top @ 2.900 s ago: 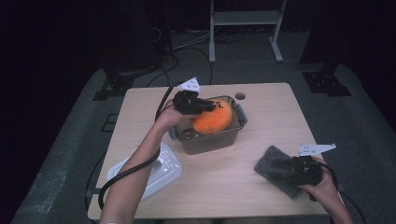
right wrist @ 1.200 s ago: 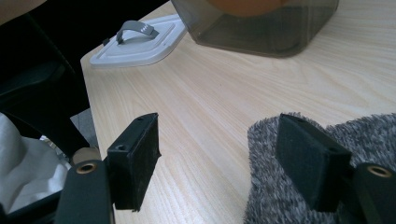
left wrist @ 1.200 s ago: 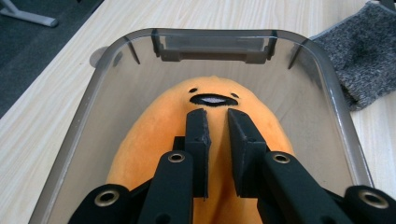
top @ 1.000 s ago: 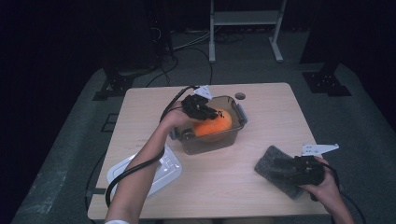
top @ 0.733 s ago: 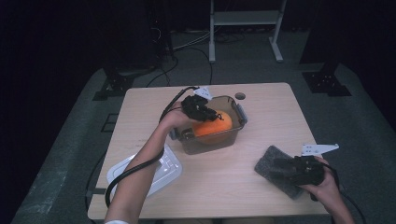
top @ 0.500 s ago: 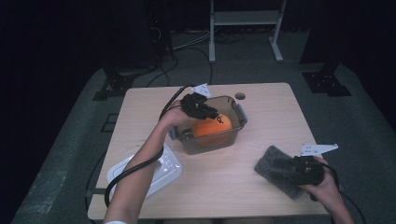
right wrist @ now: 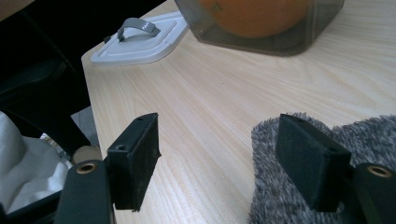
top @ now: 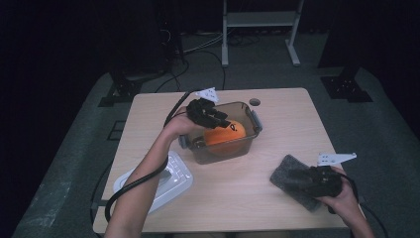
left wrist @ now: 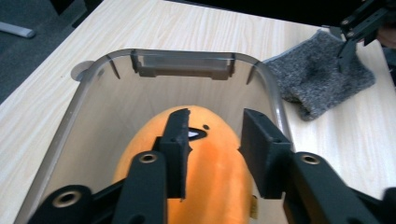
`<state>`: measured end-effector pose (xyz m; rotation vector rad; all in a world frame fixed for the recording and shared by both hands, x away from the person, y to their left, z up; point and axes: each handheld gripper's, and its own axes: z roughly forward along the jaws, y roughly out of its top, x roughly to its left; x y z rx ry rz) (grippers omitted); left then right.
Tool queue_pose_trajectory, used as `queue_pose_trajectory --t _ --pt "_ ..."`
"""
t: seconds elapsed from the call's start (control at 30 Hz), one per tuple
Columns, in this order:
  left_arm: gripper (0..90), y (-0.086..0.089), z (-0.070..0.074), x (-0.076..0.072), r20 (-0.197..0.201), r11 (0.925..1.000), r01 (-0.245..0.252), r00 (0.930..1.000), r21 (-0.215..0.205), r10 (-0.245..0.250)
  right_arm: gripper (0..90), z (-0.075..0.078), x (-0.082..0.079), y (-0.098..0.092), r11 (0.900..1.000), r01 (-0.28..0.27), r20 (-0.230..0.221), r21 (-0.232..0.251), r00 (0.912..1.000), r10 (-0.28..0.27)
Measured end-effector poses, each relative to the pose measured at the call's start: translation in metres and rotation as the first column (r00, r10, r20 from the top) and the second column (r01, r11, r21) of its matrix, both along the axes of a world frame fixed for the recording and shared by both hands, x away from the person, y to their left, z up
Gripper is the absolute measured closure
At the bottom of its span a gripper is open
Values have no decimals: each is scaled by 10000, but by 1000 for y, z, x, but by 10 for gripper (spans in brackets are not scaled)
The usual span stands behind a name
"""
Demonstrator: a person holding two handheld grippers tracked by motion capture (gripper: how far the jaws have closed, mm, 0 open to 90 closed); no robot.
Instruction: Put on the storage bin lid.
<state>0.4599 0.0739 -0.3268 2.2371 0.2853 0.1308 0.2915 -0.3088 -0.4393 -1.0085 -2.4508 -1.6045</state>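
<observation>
A pale wooden table with rounded corners stands on a grey carpeted floor in a dark room. Beyond the table's far edge a white metal frame rises from the floor, with cables trailing beside it and black stand feet off the far right corner. A small round hole sits in the tabletop just behind the container.

The clear, smoke-tinted container stands a little left of the table's middle, with a latch handle at each short end. Inside it lies the orange plush toy, filling most of the bottom; a small black-and-white mark shows on its top. The left gripper hangs over the container's left end, pointing into it. In the left gripper view its jaws are parted over the toy's back, having just been opening, with a strip of orange between the pads and neither pad pressing on it.

The container's white lid, grey handle up, lies flat on the table near the container's front left corner. A grey fuzzy cloth lies well to the container's right, near the front edge. The right gripper rests low there with its jaws spread wide: one pad is over the cloth, the other over bare wood, pinching nothing.
</observation>
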Motion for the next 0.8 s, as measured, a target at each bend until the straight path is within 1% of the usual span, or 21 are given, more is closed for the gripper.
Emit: queue_pose_trajectory --t 0.13,0.2,0.23,0.33,0.4,0.47,0.5,0.57,0.6,0.67,0.73,0.8 --pt "572 6 4 -6 106 9998 26 9999 -202 -23 294 -1 0 1 10000 -28 -18 -21 10000 28" --pt "537 8 5 -9 189 9996 -58 9998 -276 63 294 -1 0 2 10000 -40 -23 -45 10000 40" --pt "529 9 6 -11 164 9991 -121 9998 -408 128 294 -1 0 2 10000 -39 -36 -48 10000 39" --pt "488 13 7 -15 199 9984 -252 9995 -498 262 294 -1 0 3 10000 -58 -70 -76 10000 58" --pt "465 16 8 -18 210 9974 -297 9993 -656 311 294 -2 0 3 9999 -60 -71 -99 10000 59" --pt "439 20 9 -20 234 9971 -337 9991 -684 354 294 -2 0 3 9999 -56 -60 -106 10000 56" --pt "425 21 9 -22 167 9967 -396 9990 -705 409 294 -2 0 4 9999 -49 -66 -95 10000 49" --pt "420 25 10 -25 205 9964 -423 9988 -738 440 294 -2 0 4 9999 -46 -76 -99 10000 45" --pt "417 27 10 -27 194 9956 -458 9987 -818 475 294 -3 0 4 9999 -47 -81 -103 10000 46" --pt "396 31 11 -30 215 9949 -493 9984 -879 514 294 -3 0 5 9999 -56 -88 -109 9999 55" --pt "379 35 12 -32 290 9948 -536 9980 -864 563 294 -3 0 5 9999 -50 -68 -95 10000 49" --pt "368 39 12 -35 258 9942 -539 9981 -929 566 294 -3 0 5 9999 -73 -77 -131 9999 72"
